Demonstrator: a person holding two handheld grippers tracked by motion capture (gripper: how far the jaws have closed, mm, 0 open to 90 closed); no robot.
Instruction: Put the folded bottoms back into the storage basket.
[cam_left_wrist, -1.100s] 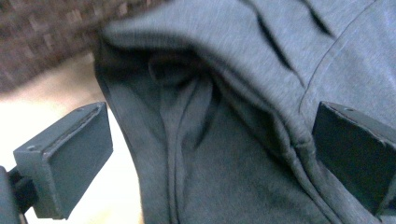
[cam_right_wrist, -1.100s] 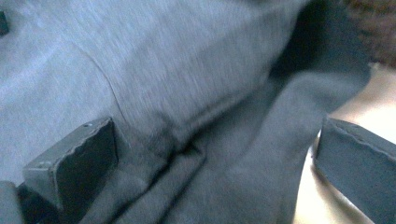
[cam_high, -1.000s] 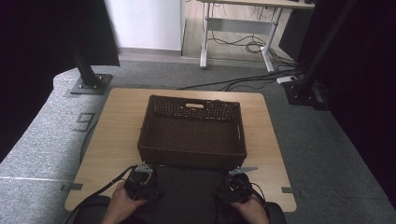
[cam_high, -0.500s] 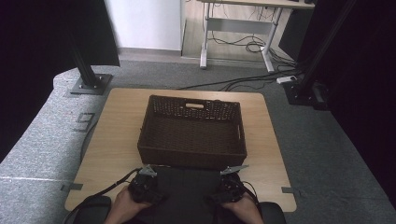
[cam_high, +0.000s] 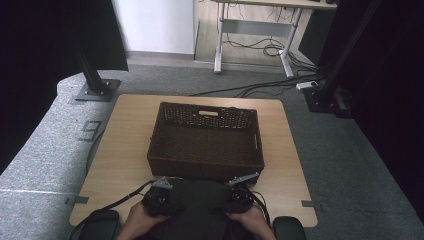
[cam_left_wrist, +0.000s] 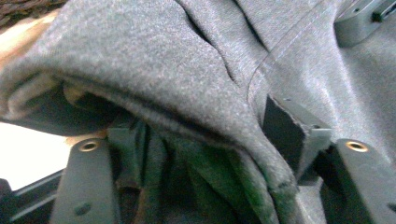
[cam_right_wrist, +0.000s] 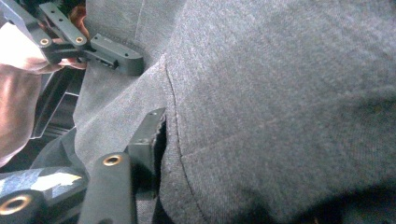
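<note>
garment: we've got a dark grey piece of clothing (cam_high: 200, 200) bunched at the near edge of the table (cam_high: 125, 145), just in front of the woven basket (cam_high: 206, 142)
left gripper: ours (cam_high: 159, 199) sits at the cloth's left end, jaws have just been closing, a thick fold of the grey fabric (cam_left_wrist: 196, 93) bunched between them
right gripper: ours (cam_high: 239, 199) at the right end, jaws also just been closing, one pad against a seamed edge (cam_right_wrist: 168, 116)
basket: open top, handle slot in the far wall
</note>
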